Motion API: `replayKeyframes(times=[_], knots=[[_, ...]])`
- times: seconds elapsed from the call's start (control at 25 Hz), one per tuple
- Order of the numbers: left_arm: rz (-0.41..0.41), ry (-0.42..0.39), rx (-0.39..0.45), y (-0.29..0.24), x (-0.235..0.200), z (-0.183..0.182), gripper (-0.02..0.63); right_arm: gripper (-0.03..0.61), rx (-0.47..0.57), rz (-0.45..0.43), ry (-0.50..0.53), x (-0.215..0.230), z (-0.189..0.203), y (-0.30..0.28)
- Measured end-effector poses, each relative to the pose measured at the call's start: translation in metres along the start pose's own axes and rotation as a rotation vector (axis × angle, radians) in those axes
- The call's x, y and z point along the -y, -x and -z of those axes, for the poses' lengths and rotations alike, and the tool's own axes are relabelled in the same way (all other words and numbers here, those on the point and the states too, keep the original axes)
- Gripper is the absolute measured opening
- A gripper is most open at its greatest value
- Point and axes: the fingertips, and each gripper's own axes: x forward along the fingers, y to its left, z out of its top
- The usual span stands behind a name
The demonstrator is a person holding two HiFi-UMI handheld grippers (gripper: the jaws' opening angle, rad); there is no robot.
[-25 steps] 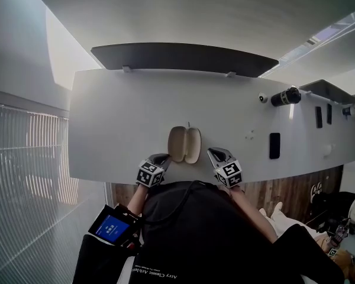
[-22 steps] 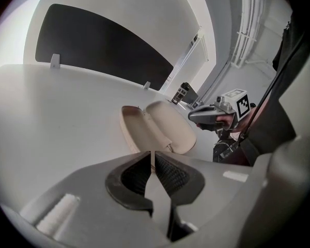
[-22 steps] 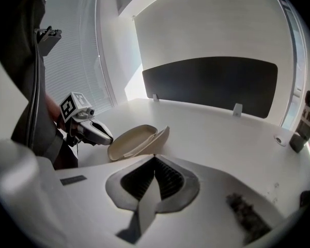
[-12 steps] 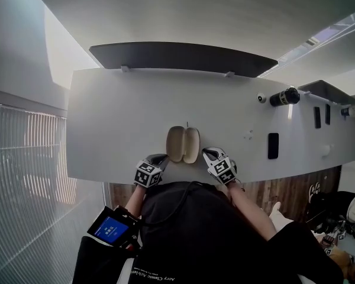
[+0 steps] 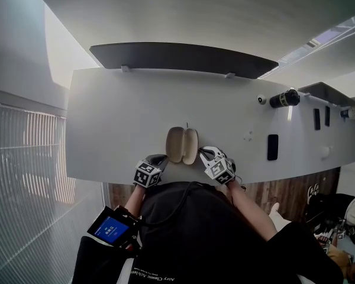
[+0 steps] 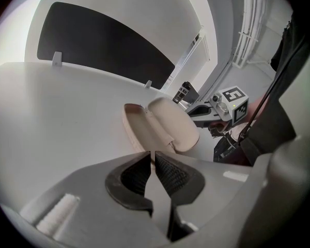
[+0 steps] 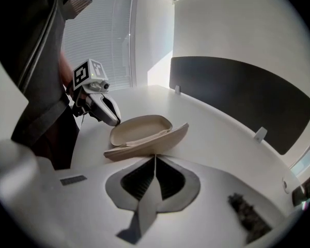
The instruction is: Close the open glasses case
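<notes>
A beige glasses case [image 5: 183, 145] lies open on the white desk [image 5: 118, 117], its two halves side by side near the front edge. My left gripper [image 5: 160, 158] is shut and empty, just left of the case's near end. On the other side, my right gripper [image 5: 203, 153] is also shut, its tip close to the right half; contact cannot be told. In the left gripper view the case [image 6: 160, 128] lies just past my shut jaws [image 6: 153, 158], with the right gripper [image 6: 209, 112] beyond it. The right gripper view shows the raised half of the case [image 7: 147, 137] right before my shut jaws [image 7: 155, 161].
A black flat device [image 5: 273, 146], a black cylinder [image 5: 284, 97] and a small white camera [image 5: 262, 99] lie on the desk's right part. A dark panel [image 5: 177, 57] stands along the back edge. A handheld unit with a blue screen [image 5: 110, 228] hangs at the person's left side.
My right gripper has moved left and slightly forward, up to the case's right half. The left gripper and the case have hardly moved.
</notes>
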Motion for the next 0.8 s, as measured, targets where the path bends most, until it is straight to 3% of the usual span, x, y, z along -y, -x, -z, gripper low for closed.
replayKeyframes(times=[0.44, 0.6, 0.8], knots=[[-0.006, -0.008, -0.011, -0.002, -0.004, 0.004, 0.035, 0.008, 0.123, -0.066, 0.04, -0.006, -0.029, 0.003], [-0.004, -0.005, -0.001, 0.001, -0.001, -0.002, 0.035, 0.014, 0.136, -0.094, -0.046, -0.006, -0.038, 0.006], [0.002, -0.008, -0.005, -0.001, -0.003, 0.003, 0.035, 0.091, 0.174, -0.161, -0.123, -0.009, -0.047, 0.0]])
